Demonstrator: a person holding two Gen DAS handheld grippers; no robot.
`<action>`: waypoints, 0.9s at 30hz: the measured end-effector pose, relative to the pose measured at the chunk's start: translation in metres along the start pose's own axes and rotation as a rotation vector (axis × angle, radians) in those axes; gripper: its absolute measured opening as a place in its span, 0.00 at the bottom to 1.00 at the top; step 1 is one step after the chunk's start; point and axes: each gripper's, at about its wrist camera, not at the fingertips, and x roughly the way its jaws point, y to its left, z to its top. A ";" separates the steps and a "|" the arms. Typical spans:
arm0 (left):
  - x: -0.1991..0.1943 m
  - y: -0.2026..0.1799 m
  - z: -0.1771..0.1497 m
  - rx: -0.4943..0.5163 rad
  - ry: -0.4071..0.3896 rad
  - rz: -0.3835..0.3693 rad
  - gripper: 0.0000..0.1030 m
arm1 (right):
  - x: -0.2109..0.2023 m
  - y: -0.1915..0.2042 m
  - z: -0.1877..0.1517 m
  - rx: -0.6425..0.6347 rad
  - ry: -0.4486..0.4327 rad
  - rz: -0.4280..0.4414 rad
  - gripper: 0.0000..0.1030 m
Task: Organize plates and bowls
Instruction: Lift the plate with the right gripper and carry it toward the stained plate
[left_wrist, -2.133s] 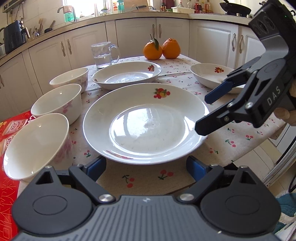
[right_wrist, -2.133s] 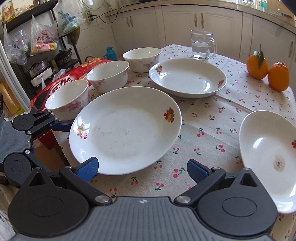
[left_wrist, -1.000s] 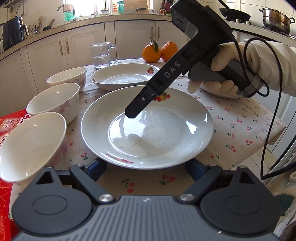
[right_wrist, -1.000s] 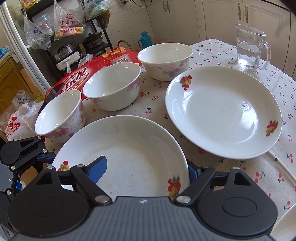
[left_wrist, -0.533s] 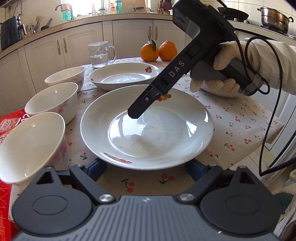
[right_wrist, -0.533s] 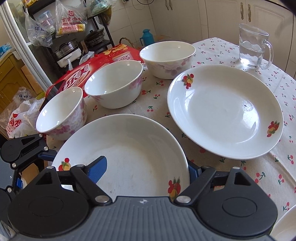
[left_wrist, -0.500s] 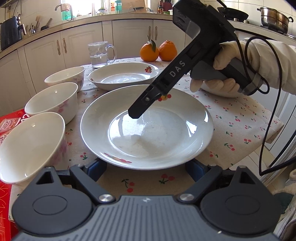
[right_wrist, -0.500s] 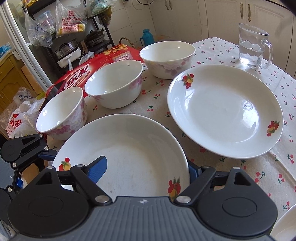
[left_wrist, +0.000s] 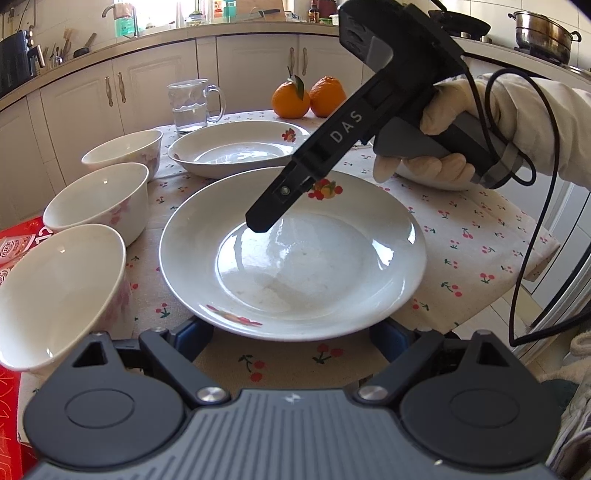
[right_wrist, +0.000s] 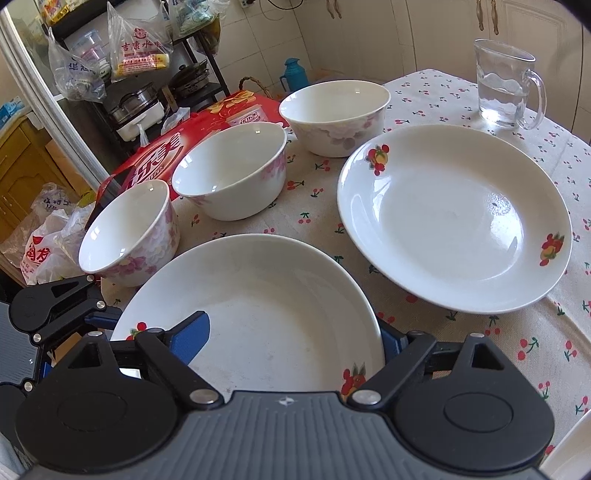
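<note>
White china covers the table (right_wrist: 517, 343): three plates and three bowls, all upright, mouths up, none stacked yet.

Near plate (left_wrist: 291, 254): it lies flat at the table's near edge, rim slightly overhanging. I hold the left gripper (left_wrist: 291, 338) low at that edge with its fingers (left_wrist: 192, 338) spread wide to either side of the rim; I see no pad pressing on it. I judge this placement is meant to steady or take the plate from the edge, where a finger can get under the rim.

Right gripper (right_wrist: 295, 336): it comes over the same plate from the right edge. Its jaws are opening. The plate's rim stands between them, one blue finger (right_wrist: 192, 336) above the well and the other below and outside the rim, neither clearly clamping. I judge a rim grasp is being set up, since a flat plate offers no other hold.

Second plate (right_wrist: 454, 218): flat, toward the far edge, well apart from the grippers. A third plate shows only as a sliver at the right edge.

Bowls (right_wrist: 231, 173): in a row along the left edge, just beside one another.

Orientation: plates and bowls are round, so no long axis; each opens straight up. The fruit prints on the near plate sit at its near and far rim.
</note>
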 end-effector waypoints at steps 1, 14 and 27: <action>-0.001 0.000 0.001 0.003 0.000 -0.003 0.88 | -0.001 0.001 -0.001 0.002 0.002 -0.003 0.91; -0.003 -0.017 0.029 0.101 0.012 -0.083 0.88 | -0.047 0.000 -0.019 0.052 -0.044 -0.054 0.91; 0.027 -0.052 0.080 0.215 0.012 -0.208 0.88 | -0.115 -0.038 -0.047 0.138 -0.138 -0.164 0.91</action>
